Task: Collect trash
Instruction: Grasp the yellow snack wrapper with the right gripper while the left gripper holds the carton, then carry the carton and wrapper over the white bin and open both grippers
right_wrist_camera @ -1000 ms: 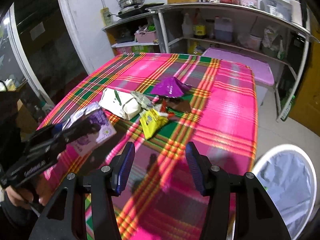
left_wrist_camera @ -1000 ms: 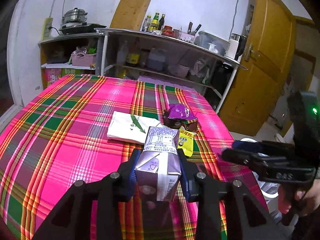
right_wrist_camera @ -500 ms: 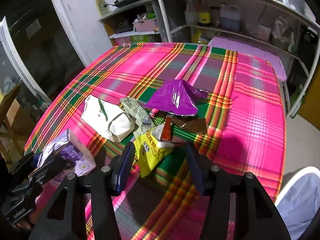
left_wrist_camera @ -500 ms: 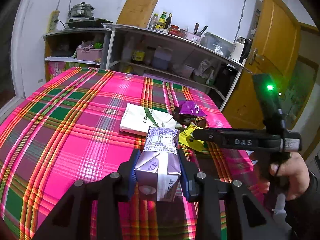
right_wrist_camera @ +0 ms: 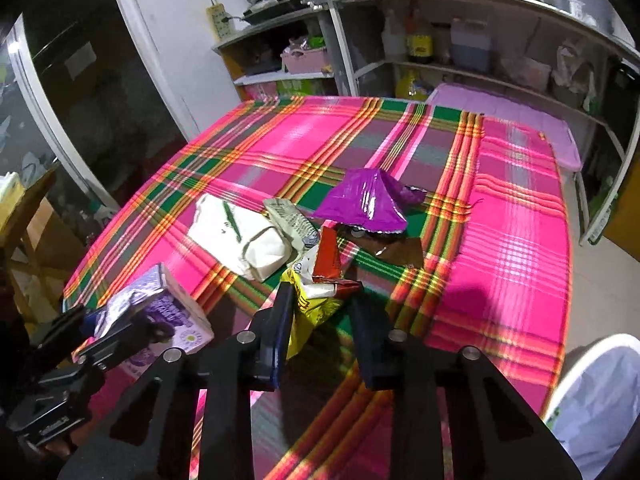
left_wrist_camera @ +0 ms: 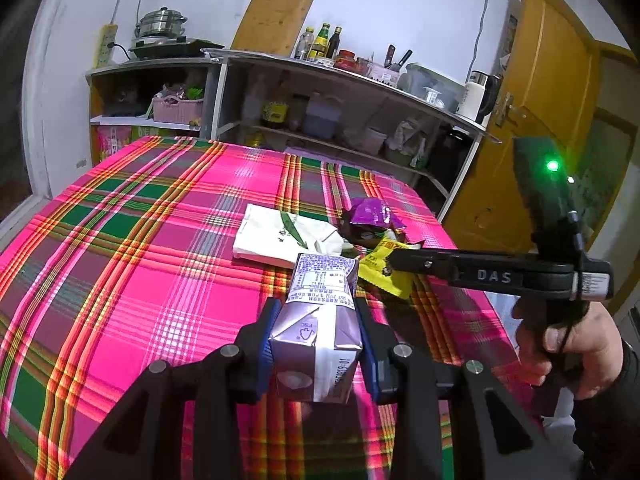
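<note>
1. Left gripper (left_wrist_camera: 318,344) clamps a purple drink carton (left_wrist_camera: 320,320), blue pads pressed on both its sides, carton upright between the fingers above the plaid tablecloth (left_wrist_camera: 140,280).
2. Right gripper (right_wrist_camera: 320,320) has just been closing its jaws; a yellow snack wrapper (right_wrist_camera: 310,312) sits between the fingers. The left pad looks against it; cannot tell whether the right pad touches.
3. Just beyond the right fingertips: a red wrapper (right_wrist_camera: 328,258), then a brown wrapper (right_wrist_camera: 402,252) slightly right.
4. Ahead-left of the right gripper: a white paper pack with a green leaf print (right_wrist_camera: 240,236), a grey printed sachet (right_wrist_camera: 292,226) leaning on it.
5. Farther ahead: a crumpled purple foil bag (right_wrist_camera: 366,202), touching the pile.
6. Low right of the right gripper, off the table edge: a white bin with a liner (right_wrist_camera: 600,392).
7. Far back: shelving with bottles (right_wrist_camera: 440,44).
8. In the left wrist view, a person's hand (left_wrist_camera: 572,344) grips the right gripper's handle, right of the carton.
</note>
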Tool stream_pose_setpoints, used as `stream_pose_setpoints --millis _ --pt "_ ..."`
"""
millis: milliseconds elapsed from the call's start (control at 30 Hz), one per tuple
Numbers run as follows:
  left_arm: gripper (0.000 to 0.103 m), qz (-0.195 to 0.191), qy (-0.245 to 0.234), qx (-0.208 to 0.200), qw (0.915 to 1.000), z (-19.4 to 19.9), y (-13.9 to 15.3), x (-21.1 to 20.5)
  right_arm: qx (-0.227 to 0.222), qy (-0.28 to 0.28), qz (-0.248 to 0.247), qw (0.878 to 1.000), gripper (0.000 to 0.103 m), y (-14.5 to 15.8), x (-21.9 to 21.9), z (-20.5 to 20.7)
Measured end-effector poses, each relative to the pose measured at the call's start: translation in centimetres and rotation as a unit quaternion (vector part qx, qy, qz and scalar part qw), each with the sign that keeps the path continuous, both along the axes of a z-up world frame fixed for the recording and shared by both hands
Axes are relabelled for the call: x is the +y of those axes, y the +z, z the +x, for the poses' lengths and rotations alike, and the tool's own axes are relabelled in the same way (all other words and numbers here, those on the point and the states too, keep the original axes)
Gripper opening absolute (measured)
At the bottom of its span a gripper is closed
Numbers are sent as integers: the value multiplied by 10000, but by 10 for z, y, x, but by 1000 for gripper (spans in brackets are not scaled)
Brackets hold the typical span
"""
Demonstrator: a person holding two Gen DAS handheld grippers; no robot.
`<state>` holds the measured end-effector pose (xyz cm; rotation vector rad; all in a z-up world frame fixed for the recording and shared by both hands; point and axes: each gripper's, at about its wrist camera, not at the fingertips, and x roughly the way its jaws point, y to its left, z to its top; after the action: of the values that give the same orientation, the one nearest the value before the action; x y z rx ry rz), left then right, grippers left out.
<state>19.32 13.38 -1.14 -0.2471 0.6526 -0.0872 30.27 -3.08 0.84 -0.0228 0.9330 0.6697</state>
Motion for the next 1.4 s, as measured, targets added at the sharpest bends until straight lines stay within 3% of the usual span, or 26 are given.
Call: stream_pose_setpoints --millis 400,733,1400 --pt "36 168 -245 -166 9994 -29 25 -42 -539 -484 185 9972 28 40 -59 -63" --pt "36 241 -669 -200 9973 -43 38 -95 -796 -982 209 9918 29 53 -119 -105" --pt "36 399 -1657 34 9854 -10 24 -208 -568 -2061 132 9768 29 29 -228 -127"
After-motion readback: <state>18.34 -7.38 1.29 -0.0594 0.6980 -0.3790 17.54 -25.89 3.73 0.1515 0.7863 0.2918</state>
